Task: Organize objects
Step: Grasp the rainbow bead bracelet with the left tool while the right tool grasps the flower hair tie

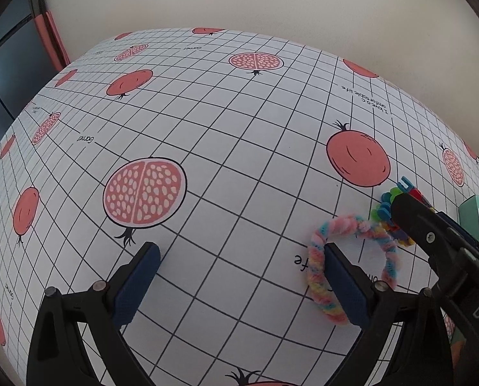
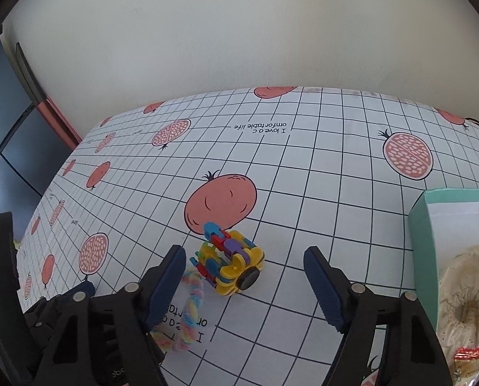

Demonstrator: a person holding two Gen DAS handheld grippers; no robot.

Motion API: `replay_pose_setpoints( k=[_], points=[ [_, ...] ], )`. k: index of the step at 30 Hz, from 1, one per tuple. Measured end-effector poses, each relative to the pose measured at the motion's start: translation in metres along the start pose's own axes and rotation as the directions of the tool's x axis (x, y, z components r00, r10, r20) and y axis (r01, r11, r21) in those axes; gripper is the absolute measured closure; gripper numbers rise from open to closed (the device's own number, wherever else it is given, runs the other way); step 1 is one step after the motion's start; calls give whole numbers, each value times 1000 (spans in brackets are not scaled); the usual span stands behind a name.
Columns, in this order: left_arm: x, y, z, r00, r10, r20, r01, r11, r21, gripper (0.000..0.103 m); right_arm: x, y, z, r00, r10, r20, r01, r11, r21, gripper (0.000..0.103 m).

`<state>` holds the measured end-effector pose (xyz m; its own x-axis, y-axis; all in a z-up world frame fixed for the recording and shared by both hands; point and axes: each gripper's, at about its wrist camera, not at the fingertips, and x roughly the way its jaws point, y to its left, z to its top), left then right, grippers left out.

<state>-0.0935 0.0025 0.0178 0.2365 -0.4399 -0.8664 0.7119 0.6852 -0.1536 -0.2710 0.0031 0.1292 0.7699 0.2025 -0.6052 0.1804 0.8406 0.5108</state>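
Note:
A colourful plastic link toy [image 2: 229, 257] with a yellow flower end lies on the pomegranate-print tablecloth [image 2: 303, 193]. My right gripper [image 2: 244, 254] is open and straddles it, with a gap on both sides. Just left of the toy lies a pastel fuzzy ring [image 2: 192, 296], partly hidden under that gripper's left finger. In the left wrist view my left gripper [image 1: 242, 273] is open over bare cloth. Its right finger [image 1: 342, 286] rests inside the fuzzy ring [image 1: 345, 225]. The toy [image 1: 384, 207] shows behind, half covered by a right gripper finger [image 1: 413, 218].
A teal box [image 2: 421, 234] stands at the right and holds a cream lacy item [image 2: 464, 289] and a small wrapped packet. A pale wall runs behind the table. The table's left edge drops to a dark area with a pink strip [image 1: 56, 35].

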Motion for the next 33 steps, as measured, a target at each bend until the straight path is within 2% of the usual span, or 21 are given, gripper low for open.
replay_pose_setpoints(
  k=[7,10,15,20,25,30,33],
  points=[
    [-3,8,2,1000,15,19,-14,1000,-28,21,1,-3,-1,1000,17,6,-17,1000,21,47],
    [-4,11,2,999,22,25,-20,999,-40,27,1,-4,-1,1000,24,5,-24,999,30,51],
    [-5,20,4,999,33,40,-31,997,-70,45,1,-7,-2,999,36,3,-36,999,36,58],
    [-6,32,6,998,33,56,-27,994,-109,58,0,-8,-3,999,45,-1,-45,998,35,59],
    [-7,45,8,997,-4,78,15,989,-146,65,0,-11,-3,998,56,-7,-56,998,42,59],
    [-7,58,8,996,-16,86,33,980,-195,84,-1,-13,-4,998,63,-9,-63,997,44,59],
    [-7,63,8,996,-18,87,37,974,-225,91,-1,-14,-6,997,72,-15,-71,996,47,60]
  ],
)
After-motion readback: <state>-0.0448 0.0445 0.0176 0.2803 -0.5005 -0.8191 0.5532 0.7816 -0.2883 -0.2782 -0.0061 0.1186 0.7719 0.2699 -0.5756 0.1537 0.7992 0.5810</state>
